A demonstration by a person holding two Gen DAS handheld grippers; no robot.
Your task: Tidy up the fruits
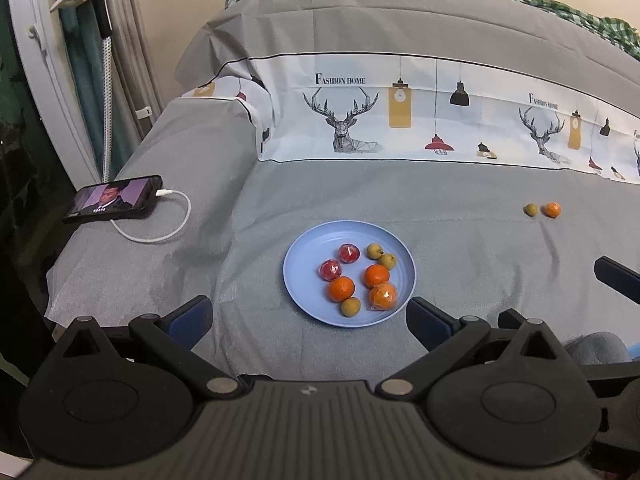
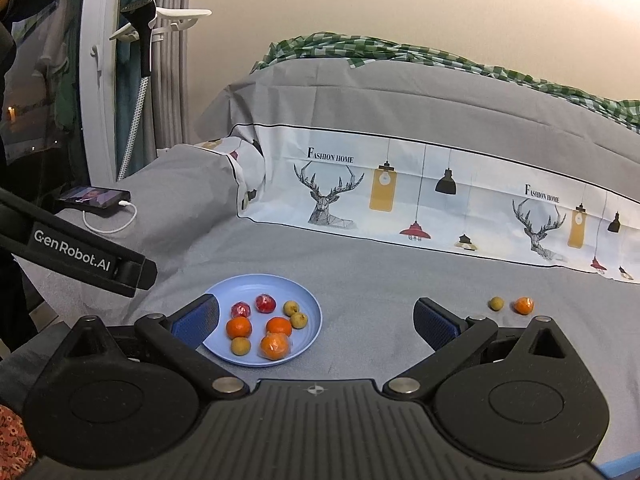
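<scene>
Grey sheet [image 1: 360, 200] over the bed, deer-print band [image 1: 400, 112] behind, green checked cloth [image 2: 400, 50] beyond that band, cream wall [image 2: 400, 0] above, charging phone [image 1: 114, 199] left of the band

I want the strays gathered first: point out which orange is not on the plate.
The wrapped orange lying on the grey cloth right of the blue plate, beside one small yellow-green fruit; the other three oranges sit on the plate.

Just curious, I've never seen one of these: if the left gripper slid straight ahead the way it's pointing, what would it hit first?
Most likely the blue plate of fruit: it lies dead ahead between the open left gripper fingers, its near rim closest. The gripper's height above the grey cover is unclear, so it might pass over the rim.
</scene>
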